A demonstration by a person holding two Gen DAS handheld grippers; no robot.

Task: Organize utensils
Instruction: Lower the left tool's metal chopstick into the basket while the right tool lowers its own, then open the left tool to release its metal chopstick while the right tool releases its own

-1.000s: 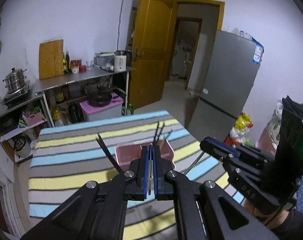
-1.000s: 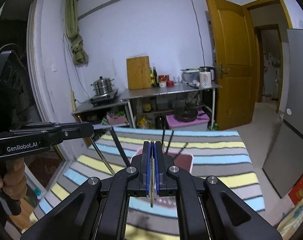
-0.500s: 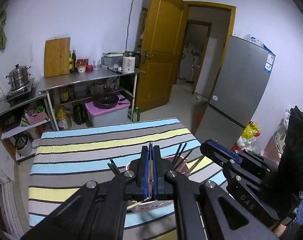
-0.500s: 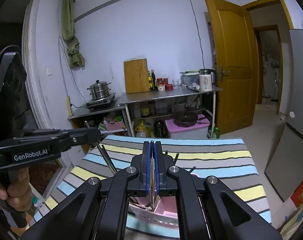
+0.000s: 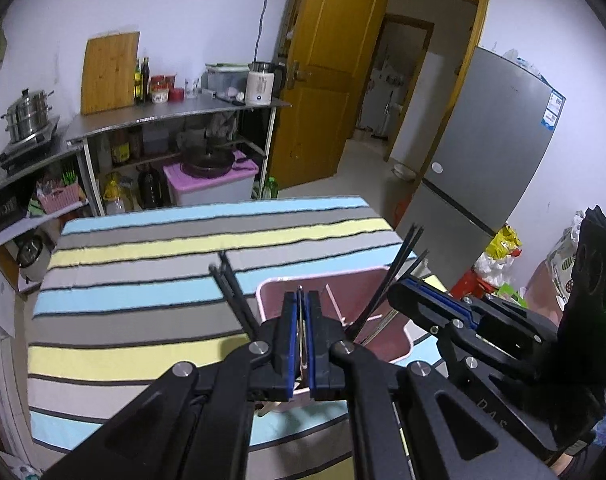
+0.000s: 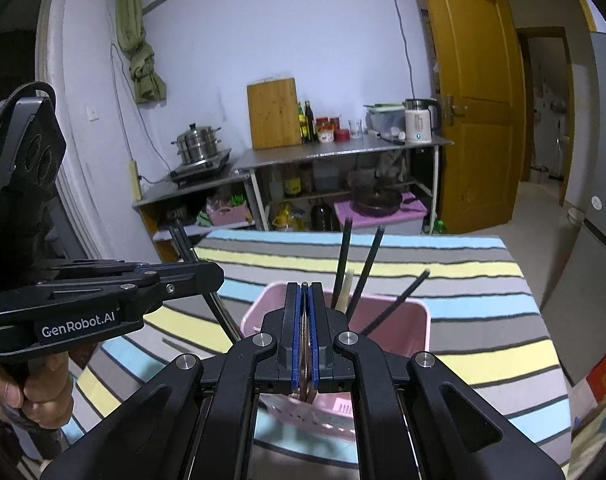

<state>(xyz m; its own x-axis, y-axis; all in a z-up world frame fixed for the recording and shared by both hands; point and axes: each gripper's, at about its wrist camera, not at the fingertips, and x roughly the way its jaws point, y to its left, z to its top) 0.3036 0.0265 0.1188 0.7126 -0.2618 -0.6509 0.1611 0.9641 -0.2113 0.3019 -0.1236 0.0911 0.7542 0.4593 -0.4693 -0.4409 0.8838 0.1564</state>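
A pink basket (image 5: 355,284) (image 6: 407,328) stands on the striped tablecloth (image 5: 143,280) (image 6: 463,272). My left gripper (image 5: 300,294) (image 6: 217,276) hangs over the basket's left side, shut on a pair of black chopsticks (image 5: 231,292) (image 6: 183,240) that stick out up and to the left. My right gripper (image 6: 304,286) (image 5: 397,294) is over the basket's near side. It is shut on a bundle of chopsticks (image 6: 367,272) (image 5: 403,256), mostly black with one pale, whose tops fan upward and whose lower ends reach into the basket.
Beyond the table stands a steel counter (image 5: 175,116) with a cutting board (image 6: 273,116), bottles, a kettle (image 5: 259,84) and a steamer pot (image 6: 199,144). A grey fridge (image 5: 487,152) and an open yellow door (image 5: 327,60) are at the right. A hand (image 6: 35,392) grips the left tool.
Both grippers have come down closer to the table with their chopsticks. The basket now shows nearer and larger, just under the fingertips.
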